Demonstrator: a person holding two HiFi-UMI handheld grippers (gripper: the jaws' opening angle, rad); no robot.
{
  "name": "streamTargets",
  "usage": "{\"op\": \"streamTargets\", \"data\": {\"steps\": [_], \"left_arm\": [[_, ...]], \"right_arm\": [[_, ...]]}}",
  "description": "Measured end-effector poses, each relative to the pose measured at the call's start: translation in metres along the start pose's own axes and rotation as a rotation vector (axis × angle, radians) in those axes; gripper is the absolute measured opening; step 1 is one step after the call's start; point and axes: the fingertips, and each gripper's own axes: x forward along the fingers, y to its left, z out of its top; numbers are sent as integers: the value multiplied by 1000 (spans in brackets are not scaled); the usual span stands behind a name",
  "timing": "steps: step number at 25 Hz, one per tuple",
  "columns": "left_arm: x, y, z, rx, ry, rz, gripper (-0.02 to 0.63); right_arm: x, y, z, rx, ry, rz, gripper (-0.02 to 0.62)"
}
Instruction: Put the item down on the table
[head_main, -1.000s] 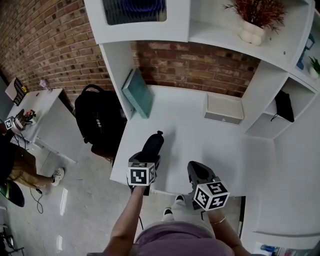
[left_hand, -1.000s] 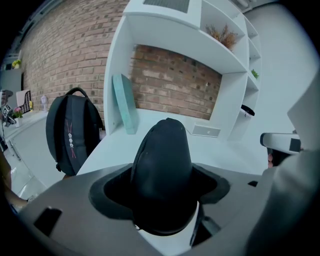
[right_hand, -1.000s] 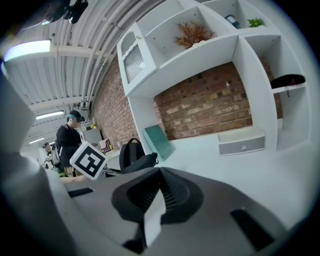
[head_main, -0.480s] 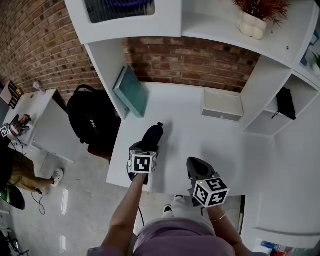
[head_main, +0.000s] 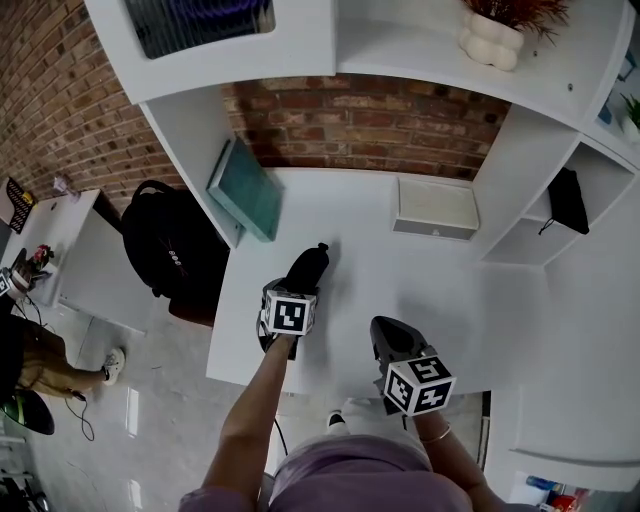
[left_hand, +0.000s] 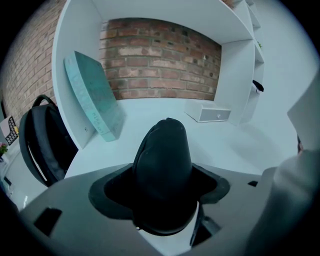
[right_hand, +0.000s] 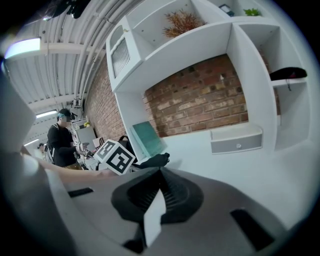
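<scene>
- Grippers: two, one in each of the person's hands, each with one cube of square markers, the left cube (head_main: 289, 313) and the right cube (head_main: 418, 385).
- Left gripper (head_main: 297, 292): its jaws stand wide and clamp one black item (head_main: 308, 268), which fills the gap between them.
- Black item: a single rounded, dark piece. It sticks forward out of the left jaws, over the front-left part of the table (head_main: 400, 280). Whether its underside touches the tabletop cannot be told.
- Right gripper (head_main: 392, 338): its ridged pads are pressed together with nothing between them. It hangs at the table's front edge, to the right of the left gripper and apart from it.
- Teal board (head_main: 245, 190): one, tilted, leaning against the white shelf wall at the table's back-left corner.
- White box (head_main: 434, 208): one, low and flat, at the back of the table by the brick wall (head_main: 380, 125).
- Black backpack (head_main: 165, 250): one, on the floor just left of the table.
- Potted plant (head_main: 490, 42): one in a white pot on the upper shelf.
- Dark object (head_main: 565, 200): one, in the right-hand cubby, too small to identify.
- Person in dark clothes (right_hand: 61, 137): one, standing far off to the left in the right gripper view.
</scene>
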Motion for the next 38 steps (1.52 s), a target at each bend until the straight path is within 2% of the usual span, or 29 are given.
{"op": "streamTargets", "data": {"steps": [8, 18, 32, 38], "left_arm": [[34, -7, 11, 76, 45, 1, 342], [63, -21, 19, 114, 86, -21, 342], [73, -25, 25, 185, 87, -25, 345], [74, -25, 25, 173, 83, -32, 348]], "right_arm": [[2, -18, -1, 21, 10, -21, 2], [-3, -45, -2, 82, 9, -62, 2], [0, -57, -10, 99, 41, -59, 2], [2, -57, -10, 106, 45, -56, 2]]}}
